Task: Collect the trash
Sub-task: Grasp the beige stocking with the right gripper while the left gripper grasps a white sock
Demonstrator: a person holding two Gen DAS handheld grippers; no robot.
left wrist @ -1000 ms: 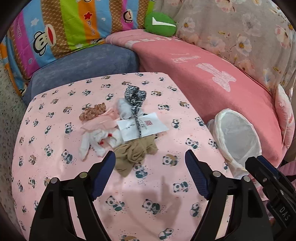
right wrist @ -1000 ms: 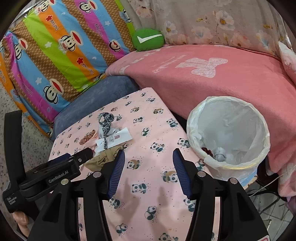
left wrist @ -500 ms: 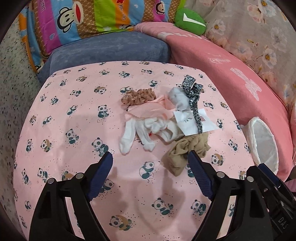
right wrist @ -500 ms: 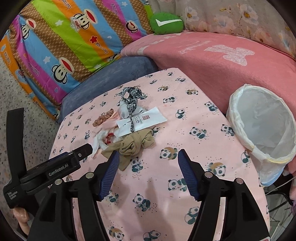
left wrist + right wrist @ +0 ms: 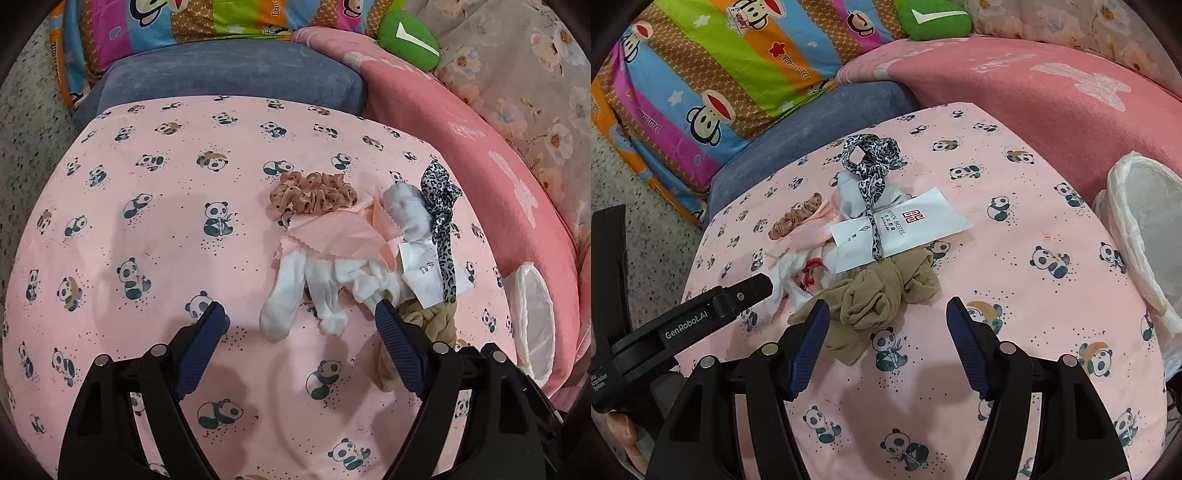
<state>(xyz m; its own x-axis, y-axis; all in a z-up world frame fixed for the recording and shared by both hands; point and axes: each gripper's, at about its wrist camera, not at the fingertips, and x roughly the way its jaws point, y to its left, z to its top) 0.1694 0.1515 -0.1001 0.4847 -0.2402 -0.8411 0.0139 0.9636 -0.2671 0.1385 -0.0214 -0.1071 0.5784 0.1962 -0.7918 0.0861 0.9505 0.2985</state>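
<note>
Trash pile (image 5: pixel 864 243) sits mid-surface; left gripper (image 5: pixel 301 321) and right gripper (image 5: pixel 884 317) gape wide, empty, ready to grab.

I see a pink panda-print cloth (image 5: pixel 155 229) covering the work surface. Behind it sits a blue-grey cushion (image 5: pixel 229 77), and against that leans a striped cartoon-monkey pillow (image 5: pixel 713 70) in bright colours. To the right lies a pink blanket (image 5: pixel 1015 96) with pale lettering. A green cushion (image 5: pixel 934 18) rests at its far end, and a floral fabric (image 5: pixel 535 74) hangs behind. Speckled floor (image 5: pixel 639 199) shows at the left.
</note>
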